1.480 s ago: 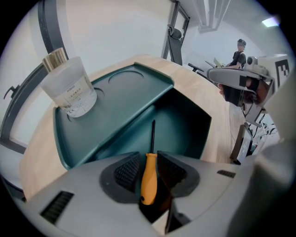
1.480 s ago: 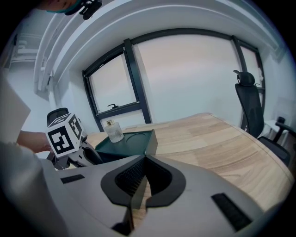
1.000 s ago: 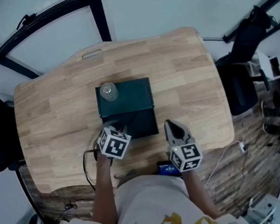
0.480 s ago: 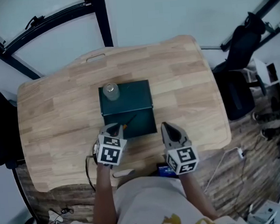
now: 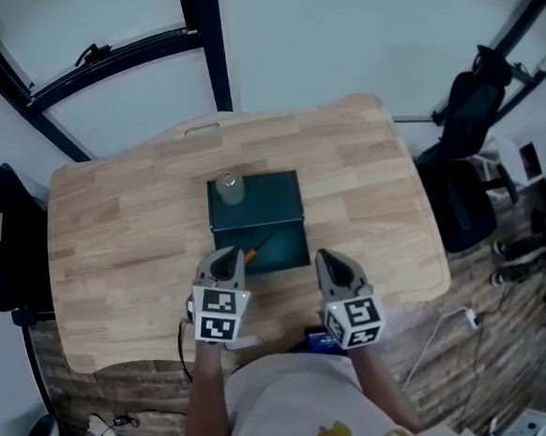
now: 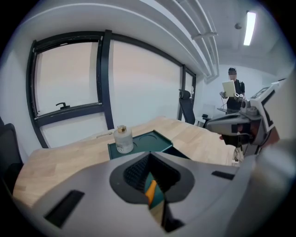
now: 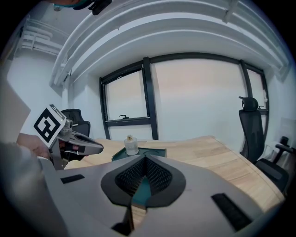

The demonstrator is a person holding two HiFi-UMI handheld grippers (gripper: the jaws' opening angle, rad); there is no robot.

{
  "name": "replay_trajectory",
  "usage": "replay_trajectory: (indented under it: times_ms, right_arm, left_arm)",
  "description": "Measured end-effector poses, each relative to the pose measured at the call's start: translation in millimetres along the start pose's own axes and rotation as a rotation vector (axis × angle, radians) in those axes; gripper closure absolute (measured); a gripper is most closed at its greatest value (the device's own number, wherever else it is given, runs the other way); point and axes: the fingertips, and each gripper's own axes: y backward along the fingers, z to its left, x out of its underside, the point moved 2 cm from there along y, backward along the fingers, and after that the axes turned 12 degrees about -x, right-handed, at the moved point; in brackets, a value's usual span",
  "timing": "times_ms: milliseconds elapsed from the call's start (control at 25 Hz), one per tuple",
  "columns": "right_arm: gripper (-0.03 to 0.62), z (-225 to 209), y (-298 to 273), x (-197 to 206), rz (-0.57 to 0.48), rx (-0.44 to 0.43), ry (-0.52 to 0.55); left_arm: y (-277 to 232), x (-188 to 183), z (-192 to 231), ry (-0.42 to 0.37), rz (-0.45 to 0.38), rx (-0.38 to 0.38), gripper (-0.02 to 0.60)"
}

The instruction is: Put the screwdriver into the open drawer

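Observation:
A dark green cabinet (image 5: 255,198) stands mid-table with a small glass bottle (image 5: 228,188) on top. Its drawer (image 5: 285,249) is pulled open toward me. The screwdriver (image 5: 259,244), orange handle and black shaft, lies slanted inside the drawer. My left gripper (image 5: 225,255) hovers just off the drawer's near left corner, jaws shut and holding nothing. In the left gripper view the orange handle (image 6: 150,190) shows through the slit between the pads. My right gripper (image 5: 329,255) is beside the drawer's near right corner, shut and empty. The cabinet (image 7: 147,152) lies ahead of it.
A wooden table (image 5: 114,225) carries the cabinet. A dark blue flat object (image 5: 320,337) sits at the near edge, and a black cable (image 5: 181,334) hangs there. Black office chairs (image 5: 468,188) stand to the right and at the far left (image 5: 2,243). A person (image 6: 233,90) stands far off.
The left gripper has pulled back from over the drawer toward me, leaving the screwdriver lying inside. The right gripper drew back slightly too.

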Motion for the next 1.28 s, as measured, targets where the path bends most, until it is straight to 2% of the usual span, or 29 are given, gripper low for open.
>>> replay_trajectory:
  times_ms: [200, 360, 440, 600, 960, 1280]
  right_arm:
    - [0.595, 7.8, -2.1, -6.9, -0.021, -0.006, 0.036]
    - [0.595, 12.5, -4.7, -11.5, -0.038, -0.010, 0.055]
    - [0.595, 11.9, -5.4, -13.7, -0.048, -0.004, 0.055]
    - [0.595, 13.3, -8.5, -19.6, -0.046, -0.008, 0.049]
    - [0.595, 7.0, -13.6, -29.0, -0.058, 0.005, 0.072]
    - [0.595, 5.0, -18.5, -25.1, -0.071, 0.005, 0.071]
  left_arm:
    - [13.4, -8.3, 3.3, 0.039, -0.074, -0.007, 0.581]
    - [19.9, -13.8, 14.8, 0.037, -0.135, -0.074, 0.581]
    - [21.9, -16.1, 19.1, 0.046, -0.151, -0.082, 0.581]
    - [22.3, -19.9, 23.8, 0.070, -0.165, -0.084, 0.581]
    - [19.0, -31.4, 24.9, 0.059, -0.193, -0.082, 0.581]
    - [15.4, -30.1, 26.9, 0.063, -0.183, -0.075, 0.581]
